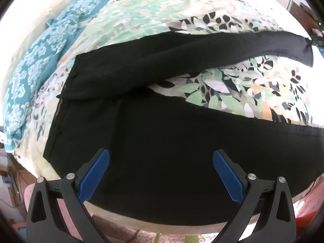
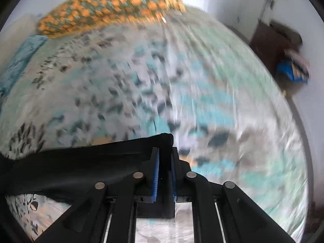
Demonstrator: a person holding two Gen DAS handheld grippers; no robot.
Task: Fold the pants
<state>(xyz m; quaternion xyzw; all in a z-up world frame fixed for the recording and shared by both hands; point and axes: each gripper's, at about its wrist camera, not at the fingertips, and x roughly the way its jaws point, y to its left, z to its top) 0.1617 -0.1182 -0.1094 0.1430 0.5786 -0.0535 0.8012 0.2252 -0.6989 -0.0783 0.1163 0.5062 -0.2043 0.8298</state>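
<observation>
**Far leg hem gripped for the first fold**

A bed covered by a pale floral-print sheet of green, black and orange leaves fills both views, and one pair of black fabric pants is spread flat across it, waistband at the left of the left wrist view and both legs running rightward with a wedge of sheet showing between them. Two patterned cushions are counted: a teal one with white flowers along the left edge, and an orange-and-green one at the head of the bed.

Two grippers are counted. The left gripper is held over the hip area of the near leg with its blue pads spread wide and nothing between them. The right gripper is closed on the hem end of the far leg, the black cloth being pinched between its blue pads; that view is blurred.

The step in hand is judged to be the lengthwise fold, one leg being laid over the other. For the next move, the hem would need to be carried across to the near leg's hem, while the waist corner is taken by the left gripper and brought over in parallel.
</observation>
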